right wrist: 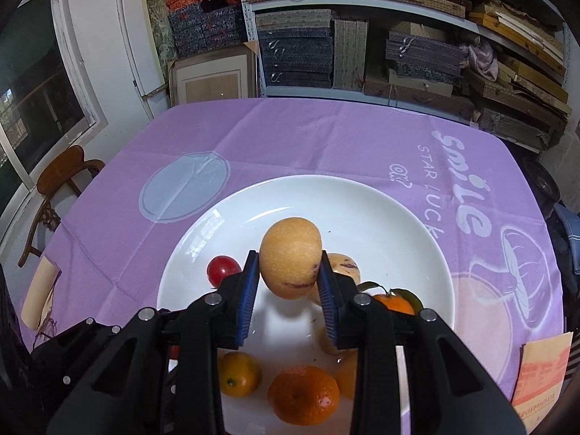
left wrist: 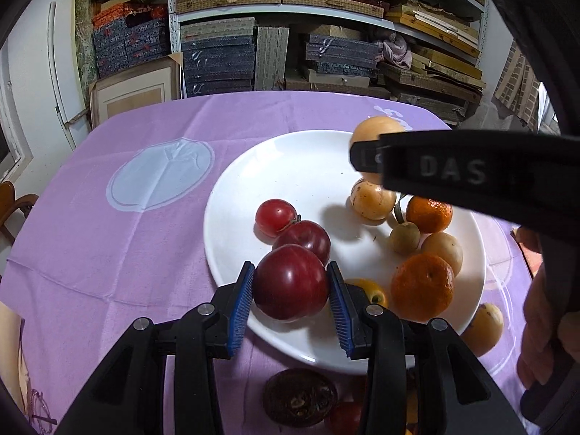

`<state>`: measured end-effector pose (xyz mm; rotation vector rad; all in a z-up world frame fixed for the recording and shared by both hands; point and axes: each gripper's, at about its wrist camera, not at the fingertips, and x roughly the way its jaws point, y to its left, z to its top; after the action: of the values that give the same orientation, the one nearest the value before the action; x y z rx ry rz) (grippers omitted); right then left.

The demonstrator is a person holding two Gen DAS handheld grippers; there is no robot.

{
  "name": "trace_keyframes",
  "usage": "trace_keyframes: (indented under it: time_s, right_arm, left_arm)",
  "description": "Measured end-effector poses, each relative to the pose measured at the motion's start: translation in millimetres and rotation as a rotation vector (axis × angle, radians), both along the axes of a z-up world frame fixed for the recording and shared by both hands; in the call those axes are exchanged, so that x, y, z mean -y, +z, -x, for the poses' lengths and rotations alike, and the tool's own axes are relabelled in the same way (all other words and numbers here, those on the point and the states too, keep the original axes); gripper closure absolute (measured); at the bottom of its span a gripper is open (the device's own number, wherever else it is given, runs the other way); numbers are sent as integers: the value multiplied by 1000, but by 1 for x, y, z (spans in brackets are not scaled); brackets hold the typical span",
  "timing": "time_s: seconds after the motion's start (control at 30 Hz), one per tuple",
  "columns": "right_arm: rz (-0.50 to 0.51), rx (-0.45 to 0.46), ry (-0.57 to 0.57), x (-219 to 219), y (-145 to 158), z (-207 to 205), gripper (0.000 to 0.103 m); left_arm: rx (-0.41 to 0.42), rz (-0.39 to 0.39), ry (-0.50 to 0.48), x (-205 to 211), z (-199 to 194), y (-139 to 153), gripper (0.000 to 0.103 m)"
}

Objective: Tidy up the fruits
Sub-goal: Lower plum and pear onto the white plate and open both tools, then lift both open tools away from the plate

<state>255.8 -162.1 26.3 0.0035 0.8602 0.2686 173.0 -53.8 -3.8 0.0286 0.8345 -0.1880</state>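
Left wrist view only: dark passion fruit [left wrist: 300, 402] on desk. Left gripper [left wrist: 291, 286] jaws clamp red plum [left wrist: 291, 282]; right gripper [right wrist: 290, 282] jaws clamp yellow melon [right wrist: 290, 261].

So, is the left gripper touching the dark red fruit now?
Touching. The left wrist view shows the left gripper with both blue pads pressed against the dark red fruit on either side.

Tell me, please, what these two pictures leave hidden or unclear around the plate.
- Left wrist view: the dark round fruit near the bottom edge is blurred and partly behind the left gripper; its kind is unclear.
- Left wrist view: the right gripper covers part of the yellow fruit it holds.
- Right wrist view: the right gripper hides the near part of the plate.
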Motion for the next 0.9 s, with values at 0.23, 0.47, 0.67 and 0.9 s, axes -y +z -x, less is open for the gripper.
trace_keyframes:
  time_s: [0.23,0.47,0.67,0.9]
  right_arm:
    - [12,19,-15,3,-4,-8,64]
    - [-40,83,-42,34,13,30,64]
    - [-80,194,-112,75,28,104,35]
    - [-137,289,-242,116,9,198,9]
  left_arm:
    - [-13,6,0,0,-6,-6,61]
    - [37,-3,0,-5,11,12,58]
    - [92,-12,47,-31,46,28,34]
    - [65,18,122,-63,85,17,17]
